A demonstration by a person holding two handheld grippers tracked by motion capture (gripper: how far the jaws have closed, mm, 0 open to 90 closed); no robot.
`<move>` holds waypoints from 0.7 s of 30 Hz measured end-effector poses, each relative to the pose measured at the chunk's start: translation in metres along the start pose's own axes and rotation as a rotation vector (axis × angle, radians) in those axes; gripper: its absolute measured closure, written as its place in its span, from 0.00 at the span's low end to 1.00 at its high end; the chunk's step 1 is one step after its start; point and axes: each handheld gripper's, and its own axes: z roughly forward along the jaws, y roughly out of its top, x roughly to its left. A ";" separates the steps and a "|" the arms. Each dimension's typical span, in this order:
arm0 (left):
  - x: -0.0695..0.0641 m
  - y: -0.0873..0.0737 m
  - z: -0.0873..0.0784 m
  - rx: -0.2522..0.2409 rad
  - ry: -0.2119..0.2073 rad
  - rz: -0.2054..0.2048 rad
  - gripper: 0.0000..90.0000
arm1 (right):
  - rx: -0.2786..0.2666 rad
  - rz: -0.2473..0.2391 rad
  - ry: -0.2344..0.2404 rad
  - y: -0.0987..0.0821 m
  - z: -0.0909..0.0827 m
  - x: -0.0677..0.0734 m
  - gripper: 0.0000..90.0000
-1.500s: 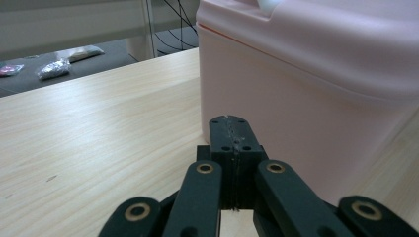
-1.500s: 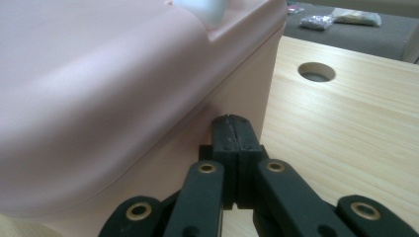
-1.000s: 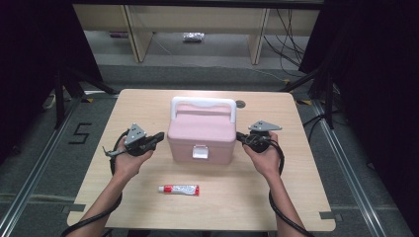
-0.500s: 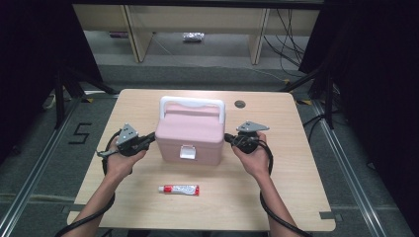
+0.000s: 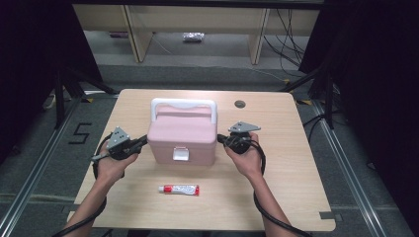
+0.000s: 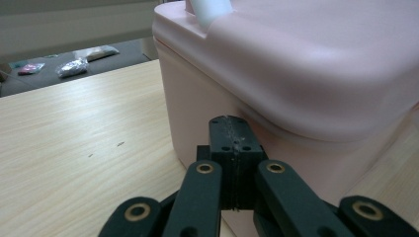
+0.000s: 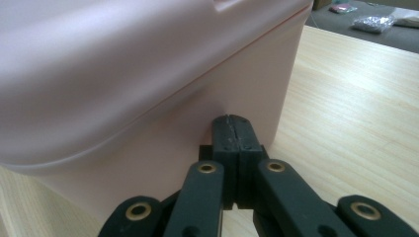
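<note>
Both sets of jaws are pressed together, empty, tips set against opposite sides of the pink box [image 5: 183,134], which has been dragged nearer the worktop's [image 5: 296,163] front edge. Left gripper [image 5: 144,141] and right gripper [image 5: 221,140] are held level, pointing inward.

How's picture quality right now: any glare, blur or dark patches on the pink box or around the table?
High view: even light, dark surroundings, pink box and tube sharp, pale sheen on the white handle. Left gripper view: soft glare across the lid, floor clutter blurred. Right gripper view: near box wall soft and washed out, table grain fairly crisp.
</note>
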 end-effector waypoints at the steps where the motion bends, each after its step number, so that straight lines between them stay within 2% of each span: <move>1: 0.001 0.000 -0.002 0.009 0.007 0.002 1.00 | -0.011 0.013 0.009 0.000 0.002 0.002 1.00; 2: 0.001 0.000 -0.002 0.009 0.007 0.002 1.00 | -0.003 0.024 0.011 0.000 0.001 0.003 1.00; 4: 0.002 0.000 -0.003 0.009 0.006 0.004 1.00 | -0.007 0.008 0.001 0.000 0.002 0.003 1.00; 5: 0.002 0.000 -0.004 0.010 0.009 0.003 1.00 | -0.011 -0.011 0.016 0.000 0.003 0.002 1.00; 6: 0.002 0.000 -0.004 0.013 0.009 0.005 1.00 | -0.007 0.014 0.007 0.000 0.002 0.006 1.00; 8: 0.002 -0.001 -0.005 0.012 0.010 0.002 1.00 | -0.004 0.005 0.022 0.000 0.003 0.005 1.00; 11: 0.002 -0.002 -0.006 0.010 0.010 0.002 1.00 | -0.004 -0.013 0.021 0.000 0.003 0.004 1.00; 13: 0.002 -0.002 -0.006 0.005 0.008 0.000 1.00 | 0.000 -0.005 0.009 0.000 0.002 0.005 1.00; 15: 0.002 -0.003 -0.006 0.001 0.004 -0.005 1.00 | -0.001 -0.005 0.017 0.000 0.002 0.005 1.00; 16: 0.002 -0.003 -0.007 -0.005 0.011 -0.010 1.00 | -0.001 0.016 0.018 -0.001 0.001 0.007 1.00; 17: 0.002 -0.003 -0.007 -0.005 0.011 -0.010 0.99 | -0.001 0.016 0.018 -0.001 0.001 0.007 1.00; 18: 0.003 -0.003 -0.007 -0.025 0.016 -0.018 0.98 | 0.006 -0.004 -0.003 -0.001 -0.002 0.007 0.99; 19: 0.004 -0.003 -0.009 -0.025 0.030 -0.021 0.97 | -0.004 0.024 -0.010 -0.002 -0.002 0.008 0.97; 20: 0.006 -0.004 -0.011 -0.035 0.038 -0.032 0.96 | -0.005 0.012 -0.016 -0.003 -0.005 0.006 0.96; 21: 0.008 -0.004 -0.012 -0.042 0.046 -0.040 0.95 | -0.005 0.020 -0.031 -0.004 -0.009 0.005 0.94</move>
